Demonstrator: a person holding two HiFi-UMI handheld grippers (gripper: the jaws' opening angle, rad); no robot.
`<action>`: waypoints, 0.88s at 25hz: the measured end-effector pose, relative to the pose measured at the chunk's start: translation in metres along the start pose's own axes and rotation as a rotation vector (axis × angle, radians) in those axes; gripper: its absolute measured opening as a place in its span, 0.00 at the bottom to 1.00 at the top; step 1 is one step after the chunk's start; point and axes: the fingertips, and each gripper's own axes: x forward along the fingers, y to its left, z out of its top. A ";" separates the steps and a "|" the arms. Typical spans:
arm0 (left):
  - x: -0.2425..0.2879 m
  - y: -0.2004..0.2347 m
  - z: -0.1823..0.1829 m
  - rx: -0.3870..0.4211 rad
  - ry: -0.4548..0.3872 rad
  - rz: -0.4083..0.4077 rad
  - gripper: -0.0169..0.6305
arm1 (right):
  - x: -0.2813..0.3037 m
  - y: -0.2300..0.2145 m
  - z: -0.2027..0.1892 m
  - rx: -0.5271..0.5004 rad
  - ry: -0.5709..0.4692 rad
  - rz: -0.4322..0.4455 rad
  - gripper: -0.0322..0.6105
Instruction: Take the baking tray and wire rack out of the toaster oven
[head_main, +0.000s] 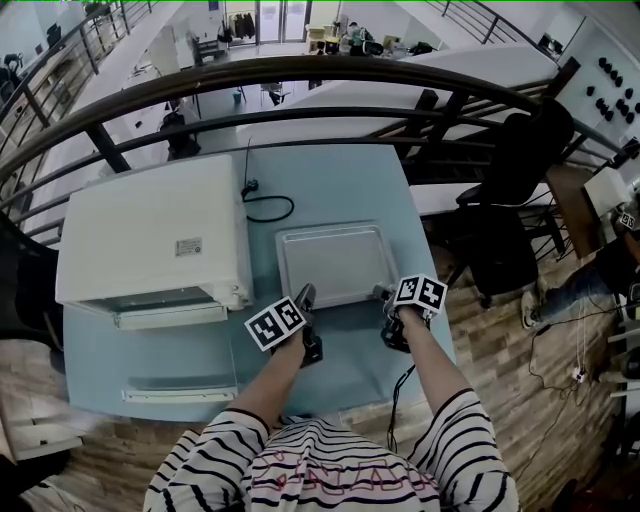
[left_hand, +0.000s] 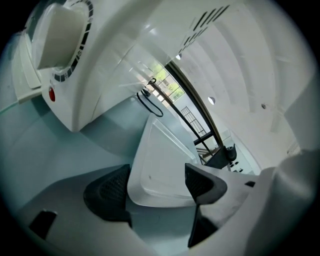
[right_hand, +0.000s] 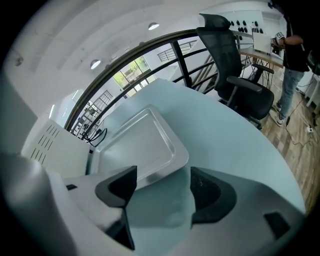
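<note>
Left hand-held gripper (left_hand: 157, 186) and right hand-held gripper (right_hand: 162, 186) hung wide open, empty, at the six-o'clock rim of the baking tray (head_main: 335, 262), which lay on the tabletop (head_main: 340, 180) at three o'clock from the toaster oven (head_main: 150, 235). The wire rack was unseen; reaching in level seemed wisest.

My left gripper (head_main: 305, 296) sits at the near-left corner of the tray (head_main: 335, 262). My right gripper (head_main: 383, 297) sits at the near-right corner. Both tips lie at the tray's near rim. The tray lies flat on the blue table (head_main: 330, 180), just right of the white oven (head_main: 150, 235) and apart from it. The oven door (head_main: 180, 390) appears to be folded down toward me, but the steep angle leaves this uncertain. A black cable (head_main: 270, 209) loops on the table behind the tray. A dark railing (head_main: 300, 75) runs beyond the table. A black chair (head_main: 520, 170) stands to the right.
</note>
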 end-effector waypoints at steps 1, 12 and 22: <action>0.000 0.000 -0.002 0.032 0.011 0.006 0.53 | -0.001 0.000 -0.002 0.007 -0.003 0.006 0.55; -0.012 0.006 -0.013 0.318 0.083 0.066 0.56 | -0.021 0.012 -0.035 0.069 -0.092 0.110 0.55; -0.077 -0.020 -0.021 0.364 -0.019 -0.061 0.56 | -0.074 0.037 -0.084 0.014 -0.233 0.193 0.54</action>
